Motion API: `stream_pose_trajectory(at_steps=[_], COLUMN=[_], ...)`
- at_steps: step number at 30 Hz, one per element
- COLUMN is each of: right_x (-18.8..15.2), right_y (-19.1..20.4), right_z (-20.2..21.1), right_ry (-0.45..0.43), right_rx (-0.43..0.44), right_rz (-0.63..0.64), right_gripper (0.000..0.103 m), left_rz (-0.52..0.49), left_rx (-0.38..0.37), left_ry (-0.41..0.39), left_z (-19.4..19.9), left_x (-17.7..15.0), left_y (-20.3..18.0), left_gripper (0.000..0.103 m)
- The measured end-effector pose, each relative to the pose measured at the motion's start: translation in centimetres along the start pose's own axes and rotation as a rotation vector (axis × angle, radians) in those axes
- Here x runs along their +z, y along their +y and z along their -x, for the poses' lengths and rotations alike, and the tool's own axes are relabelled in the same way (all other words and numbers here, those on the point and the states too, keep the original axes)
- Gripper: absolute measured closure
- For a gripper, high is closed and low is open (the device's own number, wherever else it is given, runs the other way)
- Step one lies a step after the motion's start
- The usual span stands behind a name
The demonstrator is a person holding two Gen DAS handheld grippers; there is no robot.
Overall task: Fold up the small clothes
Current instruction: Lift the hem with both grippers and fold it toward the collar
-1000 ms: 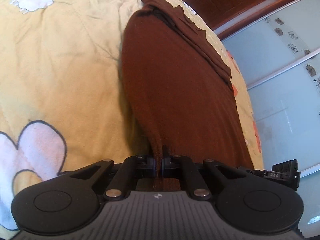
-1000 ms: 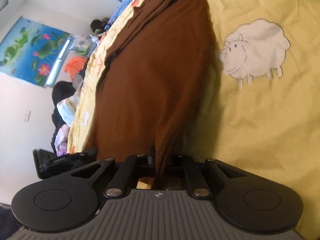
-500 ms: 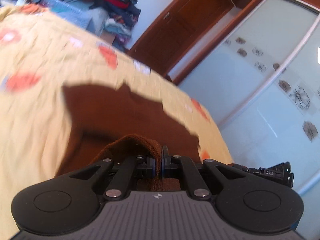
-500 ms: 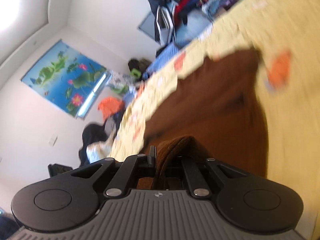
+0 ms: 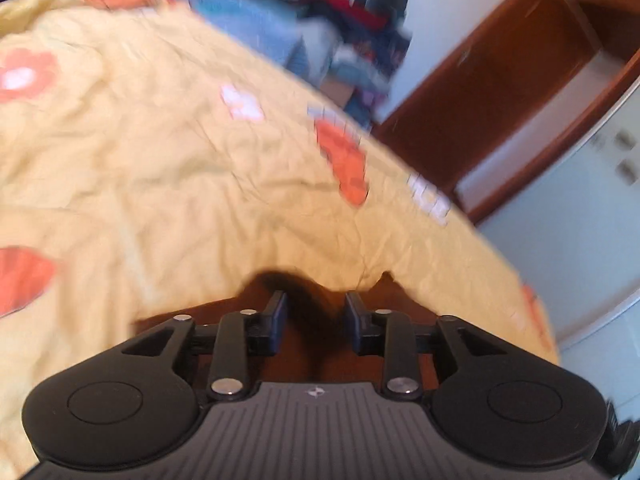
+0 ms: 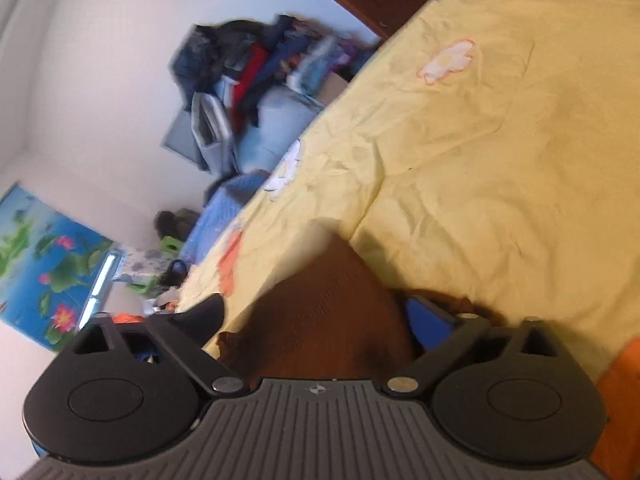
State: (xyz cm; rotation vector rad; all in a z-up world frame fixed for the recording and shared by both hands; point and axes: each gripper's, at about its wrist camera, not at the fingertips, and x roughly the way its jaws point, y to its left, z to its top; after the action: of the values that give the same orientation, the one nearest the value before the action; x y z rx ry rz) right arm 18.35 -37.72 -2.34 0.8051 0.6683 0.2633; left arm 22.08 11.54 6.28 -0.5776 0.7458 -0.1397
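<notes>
A brown knitted garment (image 5: 308, 348) lies on the yellow bedspread (image 5: 160, 168), and only its near part shows below the grippers. My left gripper (image 5: 316, 307) hovers just over its edge. Its jaws are opening, with a dark fold of the cloth between the fingers (image 5: 277, 312) and the pads off it. In the right wrist view the same brown garment (image 6: 332, 304) sits between the widely spread fingers (image 6: 430, 322) of my right gripper (image 6: 320, 316). Those jaws are opening too and grip nothing. The rest of the garment is hidden under the gripper bodies.
The yellow bedspread (image 6: 480, 152) with orange and white flower prints stretches ahead. A heap of clothes and bags (image 6: 256, 80) stands past the bed's far edge. A wooden wardrobe (image 5: 500, 80) and pale glass sliding doors (image 5: 580, 248) are at the right. A lotus poster (image 6: 44, 260) hangs on the wall.
Both grippers, shut on the brown garment's edge, swept it forward along the bed over the rest of the cloth. Now both jaws have parted and released it.
</notes>
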Motion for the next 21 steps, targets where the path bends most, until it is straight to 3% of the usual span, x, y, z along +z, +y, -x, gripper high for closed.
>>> stream_pose_trajectory(at_steps=[1, 3, 5, 8, 10, 12, 15, 16, 17, 18, 19, 20, 21], right_x=[-0.9, -2.8, -4.9, -6.9, -7.6, -8.5, -8.3, -8.2, -8.6, -8.6, -8.5, -8.7, -8.6], right_y=[-0.1, 0.1, 0.0, -1.5, -3.1, -3.4, -2.5, -2.4, -1.7, -1.3, -0.8, -0.4, -0.4], right_z=[1.0, 3.7, 7.2, 11.3, 12.1, 12.5, 10.7, 9.5, 9.4, 8.3, 7.1, 6.7, 5.7], right_ry=[0.006, 0.006, -0.009, -0.016, 0.012, 0.013, 0.026, 0.040, 0.044, 0.062, 0.088, 0.102, 0.135], right_rx=[0.029, 0.033, -0.033, -0.147, -0.145, -0.100, -0.075, -0.049, -0.037, -0.038, -0.041, -0.055, -0.078], right_rz=[0.019, 0.089, 0.190, 0.209, 0.131, 0.105, 0.071, 0.056, 0.059, 0.066, 0.090, 0.115, 0.112], right_gripper=[0.011, 0.010, 0.009, 0.008, 0.008, 0.007, 0.008, 0.009, 0.016, 0.022, 0.034, 0.060, 0.075], left_rz=[-0.024, -0.037, -0.029, 0.103, 0.180, 0.149, 0.144, 0.137, 0.133, 0.124, 0.131, 0.143, 0.133], left_rx=[0.009, 0.050, 0.071, 0.041, -0.013, -0.025, -0.042, -0.033, -0.005, 0.026, 0.039, 0.037, 0.045], left_ry=[-0.036, -0.127, -0.165, -0.089, -0.013, -0.038, -0.038, -0.049, -0.056, -0.027, 0.011, 0.016, 0.023], left_z=[1.9, 6.1, 9.4, 11.7, 10.8, 10.2, 8.6, 8.2, 7.8, 7.0, 6.2, 5.9, 5.9], left_x=[-0.9, -2.9, -5.1, -8.4, -10.2, -11.5, -11.0, -10.8, -10.5, -10.2, -9.9, -9.9, -9.8], left_y=[0.5, 2.3, 4.5, 7.4, 8.1, 7.0, 6.0, 5.7, 5.4, 5.3, 5.3, 5.6, 5.4], left_gripper=[0.032, 0.006, 0.006, 0.006, 0.007, 0.007, 0.007, 0.014, 0.027, 0.070, 0.085, 0.085, 0.087])
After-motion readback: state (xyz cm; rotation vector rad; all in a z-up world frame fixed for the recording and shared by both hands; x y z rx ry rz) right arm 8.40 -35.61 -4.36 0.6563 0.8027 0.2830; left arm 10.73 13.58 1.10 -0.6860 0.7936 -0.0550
